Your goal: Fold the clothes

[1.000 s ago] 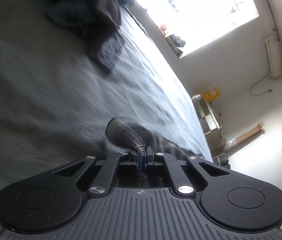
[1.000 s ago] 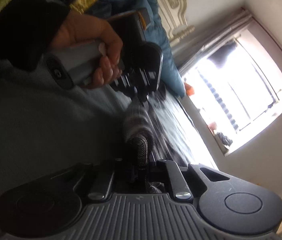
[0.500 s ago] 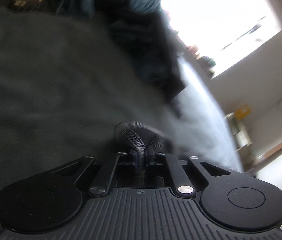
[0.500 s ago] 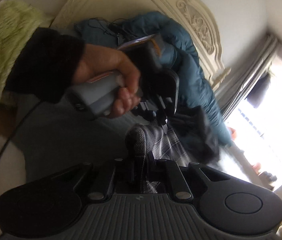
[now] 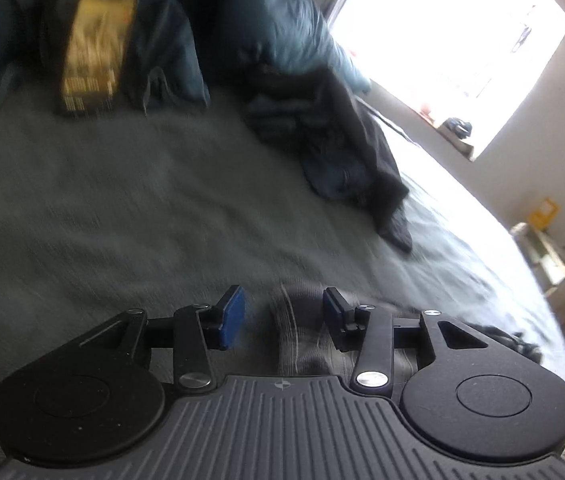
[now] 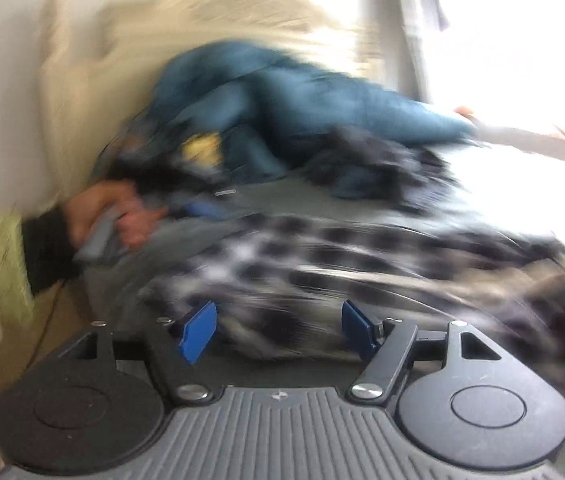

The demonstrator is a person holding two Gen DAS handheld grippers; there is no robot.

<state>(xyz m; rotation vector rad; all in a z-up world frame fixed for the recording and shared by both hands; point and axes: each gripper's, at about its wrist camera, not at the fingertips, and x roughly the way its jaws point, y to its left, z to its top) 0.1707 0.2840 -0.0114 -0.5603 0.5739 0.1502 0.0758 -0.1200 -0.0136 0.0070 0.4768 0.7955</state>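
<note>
A black-and-white checked garment lies spread on the grey bed cover, blurred by motion in the right wrist view. My right gripper hangs just above its near edge, jaws opening, blue pads apart with cloth lying below them but not pinched. In the left wrist view a fold of the same checked garment lies beneath my left gripper, whose jaws are also opening, pads clear of the fabric. A person's hand in a dark sleeve holds the left gripper's handle at the far left.
A heap of dark and blue clothes sits further up the bed. A teal duvet is bunched against the cream headboard. A yellow-and-black pack lies by the duvet. A bright window is at the right.
Both grippers were shut on the checked cloth; now both have let go and their pads stand apart. Both views have swung toward the headboard, and the garment lies flat.
</note>
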